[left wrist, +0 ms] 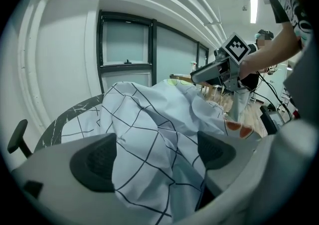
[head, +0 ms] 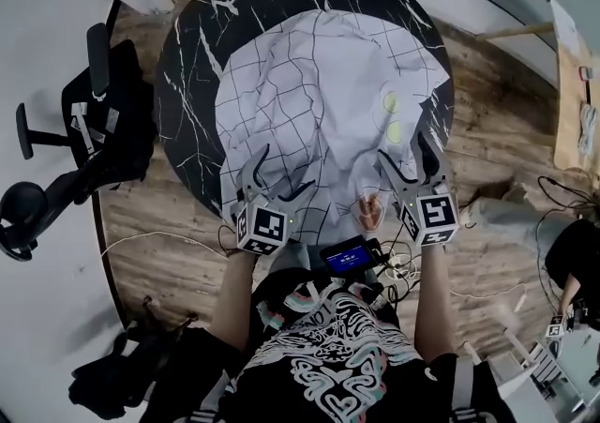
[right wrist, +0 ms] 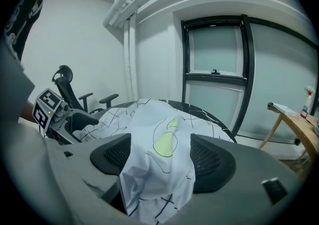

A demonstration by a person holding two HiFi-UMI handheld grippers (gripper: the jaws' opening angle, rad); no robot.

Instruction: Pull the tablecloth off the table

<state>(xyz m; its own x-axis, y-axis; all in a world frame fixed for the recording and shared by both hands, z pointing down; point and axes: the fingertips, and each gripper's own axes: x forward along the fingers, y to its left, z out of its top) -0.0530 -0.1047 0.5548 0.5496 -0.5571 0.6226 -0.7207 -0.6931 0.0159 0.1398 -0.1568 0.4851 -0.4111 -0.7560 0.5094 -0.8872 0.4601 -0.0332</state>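
Nearest to the person, the left claw (left wrist: 154,155) stands wide open. A fold of the tablecloth (head: 319,83) lies loose between its pads and is not pinched. The right claw (right wrist: 159,158) is open somewhat less. A bunch of the cloth with a green patch fills its gap and hangs down in front; I judge that the pads do not squeeze it. Both claws are at the near edge of the round surface (head: 187,83), where the hem hangs over. Further away the cloth is crumpled toward the middle, and the dark marble is bare at the left and far side. The pull looks only partly done, because most of the cloth lies on the surface.
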